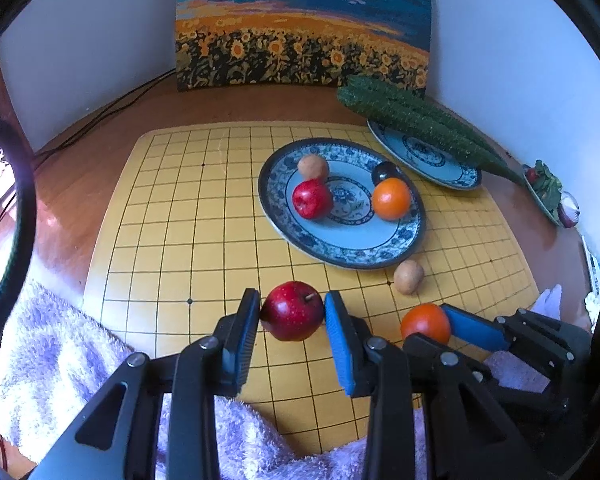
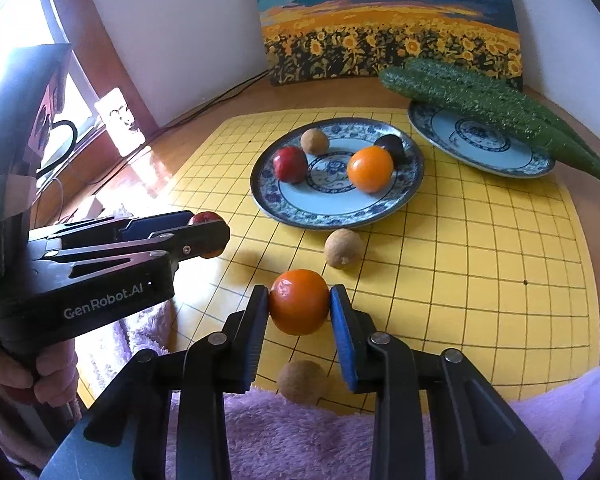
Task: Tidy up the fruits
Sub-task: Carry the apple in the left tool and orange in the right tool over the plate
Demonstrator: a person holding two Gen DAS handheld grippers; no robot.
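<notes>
My left gripper (image 1: 292, 312) is shut on a red apple (image 1: 293, 311) and holds it above the yellow grid mat (image 1: 172, 216). My right gripper (image 2: 299, 304) is shut on an orange (image 2: 299, 301), also above the mat. A blue-patterned plate (image 1: 360, 248) ahead holds a red apple (image 1: 312, 199), an orange (image 1: 391, 199), a brown fruit (image 1: 313, 167) and a dark fruit (image 1: 384, 171). A brown fruit (image 2: 343, 248) lies on the mat in front of the plate. Another brown fruit (image 2: 302, 382) lies near the mat's front edge.
A second patterned plate (image 2: 480, 140) at the back right carries long green cucumbers (image 2: 492, 104). A sunflower painting (image 2: 388, 24) leans on the wall behind. A purple towel (image 2: 292, 436) covers the near edge. A small plate with vegetables (image 1: 548, 192) stands far right.
</notes>
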